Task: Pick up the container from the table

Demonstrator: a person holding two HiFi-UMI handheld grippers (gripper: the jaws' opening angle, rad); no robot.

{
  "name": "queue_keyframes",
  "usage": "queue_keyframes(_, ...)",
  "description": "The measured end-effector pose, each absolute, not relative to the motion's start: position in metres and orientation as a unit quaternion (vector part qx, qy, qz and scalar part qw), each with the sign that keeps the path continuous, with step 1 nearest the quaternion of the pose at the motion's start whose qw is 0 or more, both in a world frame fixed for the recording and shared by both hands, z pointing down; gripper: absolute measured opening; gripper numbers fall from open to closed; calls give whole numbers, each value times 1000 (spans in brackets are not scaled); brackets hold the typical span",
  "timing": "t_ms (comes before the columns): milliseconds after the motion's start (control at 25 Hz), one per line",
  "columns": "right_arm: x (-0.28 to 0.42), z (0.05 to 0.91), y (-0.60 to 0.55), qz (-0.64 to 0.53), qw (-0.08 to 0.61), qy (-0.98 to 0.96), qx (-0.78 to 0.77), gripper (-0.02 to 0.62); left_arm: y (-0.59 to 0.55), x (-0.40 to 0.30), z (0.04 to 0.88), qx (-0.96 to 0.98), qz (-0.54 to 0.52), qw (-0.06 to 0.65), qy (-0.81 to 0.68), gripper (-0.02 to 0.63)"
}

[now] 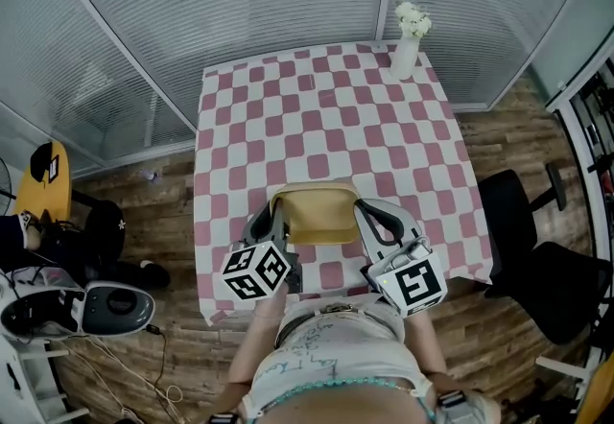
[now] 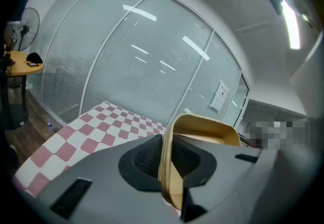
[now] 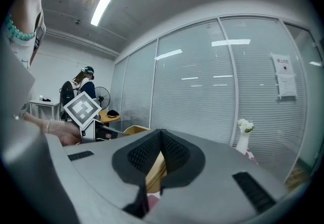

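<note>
A tan rectangular container (image 1: 316,213) hangs just above the near part of the checked table (image 1: 326,106), held between both grippers. My left gripper (image 1: 275,221) is shut on the container's left rim; in the left gripper view that rim (image 2: 167,167) runs edge-on between the dark pads. My right gripper (image 1: 363,219) is shut on the right rim, and the right gripper view shows the tan wall (image 3: 155,171) pinched between its pads. The container (image 2: 205,129) looks empty inside.
A white vase with white flowers (image 1: 407,43) stands at the table's far right corner. A black office chair (image 1: 532,254) is to the right of the table. At the left are a yellow round side table (image 1: 46,180) and a white appliance (image 1: 82,309) on the floor.
</note>
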State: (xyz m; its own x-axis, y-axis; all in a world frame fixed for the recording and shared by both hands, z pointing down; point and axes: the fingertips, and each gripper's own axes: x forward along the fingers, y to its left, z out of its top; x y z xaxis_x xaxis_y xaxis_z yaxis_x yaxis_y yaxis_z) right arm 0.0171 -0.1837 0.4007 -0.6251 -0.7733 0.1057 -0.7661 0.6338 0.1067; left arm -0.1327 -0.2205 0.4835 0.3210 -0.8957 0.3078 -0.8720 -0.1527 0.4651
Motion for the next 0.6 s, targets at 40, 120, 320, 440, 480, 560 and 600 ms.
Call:
queue_keyframes(40,18,402,-184,-23,75,-900,429,-6,-220,-133,483,759,-16,284,-586,43)
queue_keyframes(120,17,403,-185,-9,83,-899,430,-6,-219,-133,483,758,-8,274,-592,43)
queue_keyframes(320,18,405,-190,-9,84,-897,435,-6,-217,-134,489,756,-6,279,-592,43)
queue_keyframes(440,18,409,-191,-5,79,-898,433,-6,-217,-135,492,754,-4,285,-591,43)
queue_keyframes(480,18,410,-191,-2,80,-898,433,-6,-217,-135,492,754,-4,286,-591,43)
queue_keyframes(560,18,412,-190,-2,80,-898,433,-6,-217,-135,494,755,-3,286,-590,43)
queue_keyframes(600,18,413,-190,-5,80,-897,434,-6,-217,-135,495,755,-2,286,-590,43)
